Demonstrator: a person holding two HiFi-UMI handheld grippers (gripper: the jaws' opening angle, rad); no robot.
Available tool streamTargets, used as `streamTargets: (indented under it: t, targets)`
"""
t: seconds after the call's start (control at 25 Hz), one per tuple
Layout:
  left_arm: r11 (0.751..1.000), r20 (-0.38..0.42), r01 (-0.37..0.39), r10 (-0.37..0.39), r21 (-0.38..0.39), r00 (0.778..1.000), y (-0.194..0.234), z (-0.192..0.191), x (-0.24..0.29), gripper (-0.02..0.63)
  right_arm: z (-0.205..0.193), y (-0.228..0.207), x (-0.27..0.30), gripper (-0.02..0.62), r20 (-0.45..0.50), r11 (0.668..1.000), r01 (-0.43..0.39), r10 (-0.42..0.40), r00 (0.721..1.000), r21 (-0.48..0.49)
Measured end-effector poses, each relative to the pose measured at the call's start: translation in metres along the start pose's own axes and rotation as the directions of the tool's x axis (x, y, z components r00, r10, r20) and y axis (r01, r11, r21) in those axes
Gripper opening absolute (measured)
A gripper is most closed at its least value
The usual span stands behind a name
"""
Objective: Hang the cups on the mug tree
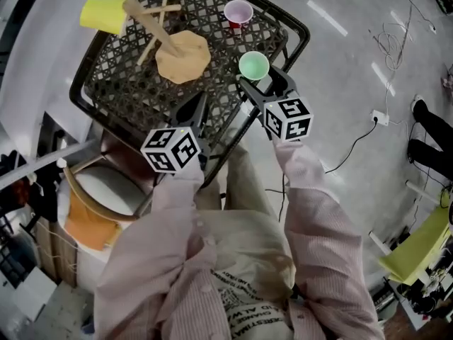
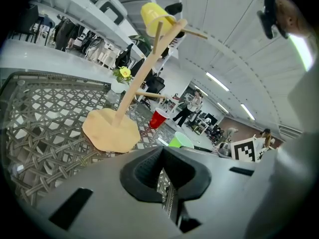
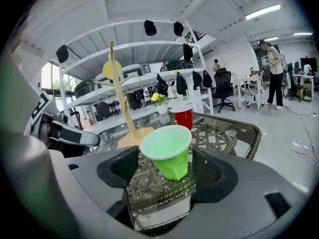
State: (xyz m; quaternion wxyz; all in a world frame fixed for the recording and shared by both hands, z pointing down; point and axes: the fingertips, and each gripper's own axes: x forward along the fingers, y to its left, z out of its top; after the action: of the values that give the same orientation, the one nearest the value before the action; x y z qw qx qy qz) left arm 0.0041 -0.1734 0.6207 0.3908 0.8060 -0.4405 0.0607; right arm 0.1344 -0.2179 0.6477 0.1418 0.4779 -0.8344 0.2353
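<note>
Right gripper (image 3: 165,168): jaws apart, green cup (image 3: 168,151) standing upright between them with a gap on each side, not clamped. The cup sits on the wicker table (image 1: 127,91) near its front right edge. Left gripper (image 2: 163,171): jaws together, nothing in them, over the table's near edge just left of the right one. Mug tree (image 1: 182,55) is ahead of the left gripper, mid-table, with a yellow cup (image 1: 102,14) hung on an upper peg. Red cup (image 1: 238,11) stands upright beyond the green one, near the far edge.
</note>
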Motion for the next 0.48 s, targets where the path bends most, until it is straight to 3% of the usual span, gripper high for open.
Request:
streamTargets:
  t: [0.48]
  targets:
    - [0.999, 0.03, -0.042, 0.043, -0.026, 0.999, 0.005, -0.002, 0.001, -0.002, 0.003, -0.007, 0.021, 0.307, -0.018, 0.997, -0.007, 0.006, 1.0, -0.077]
